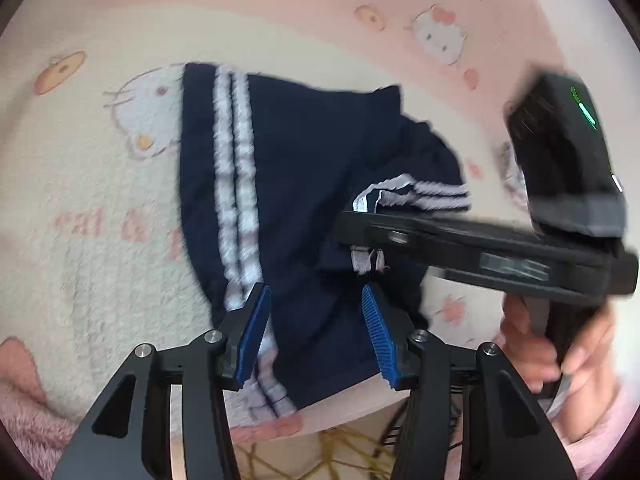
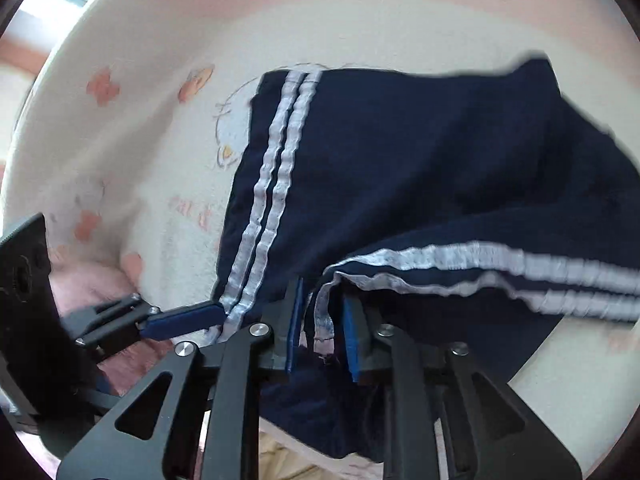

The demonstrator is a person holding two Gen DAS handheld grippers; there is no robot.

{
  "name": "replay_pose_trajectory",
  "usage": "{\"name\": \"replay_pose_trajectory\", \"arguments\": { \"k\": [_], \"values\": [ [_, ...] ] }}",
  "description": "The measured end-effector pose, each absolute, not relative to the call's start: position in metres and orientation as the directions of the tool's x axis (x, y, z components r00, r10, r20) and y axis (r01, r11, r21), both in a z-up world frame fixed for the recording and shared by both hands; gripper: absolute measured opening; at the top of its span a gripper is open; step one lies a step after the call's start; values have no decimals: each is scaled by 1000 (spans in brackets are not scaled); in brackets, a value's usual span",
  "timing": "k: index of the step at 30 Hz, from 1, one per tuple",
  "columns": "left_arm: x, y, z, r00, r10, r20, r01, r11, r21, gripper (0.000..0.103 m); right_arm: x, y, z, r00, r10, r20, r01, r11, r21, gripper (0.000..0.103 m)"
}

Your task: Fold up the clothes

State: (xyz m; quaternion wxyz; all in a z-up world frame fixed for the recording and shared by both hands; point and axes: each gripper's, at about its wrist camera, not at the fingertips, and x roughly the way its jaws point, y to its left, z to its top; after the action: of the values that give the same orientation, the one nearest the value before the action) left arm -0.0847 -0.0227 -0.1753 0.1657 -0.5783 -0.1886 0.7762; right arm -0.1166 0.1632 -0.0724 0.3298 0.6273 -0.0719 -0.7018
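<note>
Right gripper (image 2: 320,328): fingers drawn narrow on a white-edged corner of the one navy striped garment (image 2: 400,168), apparently pinching it, though blur leaves contact uncertain. Left gripper (image 1: 316,328): fingers wide, holding nothing, poised over the near hem beside the white side stripes. Garment lies partly folded on one cream-and-pink cartoon-cat blanket (image 1: 100,200), near its front edge; to fold well, the left should likely pin the near hem while the right carries its corner across, aligning stripes; count: one garment, two grippers, one blanket.
</note>
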Motion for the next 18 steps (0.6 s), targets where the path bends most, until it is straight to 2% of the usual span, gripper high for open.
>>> {"name": "replay_pose_trajectory", "arguments": {
  "k": [1, 4, 6, 8, 10, 13, 17, 18],
  "values": [
    [-89, -22, -174, -275, 492, -826, -51, -865, -499, 50, -112, 178, -63, -33, -615, -788, 342, -748, 569, 25],
    [-104, -17, -173, -255, 541, -802, -74, -838, -541, 50, -91, 217, -40, -172, -600, -781, 312, -785, 535, 35],
    [-114, -15, -173, -244, 565, -788, -81, -821, -565, 50, -71, 232, -35, -236, -514, -825, 334, -840, 428, 38],
    [-121, -13, -173, -247, 565, -787, -74, -821, -566, 50, -50, 231, -45, -234, -430, -872, 393, -862, 319, 39],
    [-122, -29, -171, -267, 568, -779, -32, -813, -582, 50, -37, 223, -55, -214, -429, -878, 429, -848, 311, 39],
    [-123, -49, -174, -289, 644, -708, 43, -730, -682, 50, -30, 204, -61, -204, -447, -871, 465, -827, 316, 39],
    [-127, -45, -179, -280, 595, -754, 59, -773, -632, 50, -31, 175, -76, -215, -374, -902, 512, -830, 222, 40],
    [-129, -40, -181, -264, 582, -770, 48, -789, -613, 46, -30, 172, -82, -203, -351, -914, 516, -832, 205, 40]
  ]
}}
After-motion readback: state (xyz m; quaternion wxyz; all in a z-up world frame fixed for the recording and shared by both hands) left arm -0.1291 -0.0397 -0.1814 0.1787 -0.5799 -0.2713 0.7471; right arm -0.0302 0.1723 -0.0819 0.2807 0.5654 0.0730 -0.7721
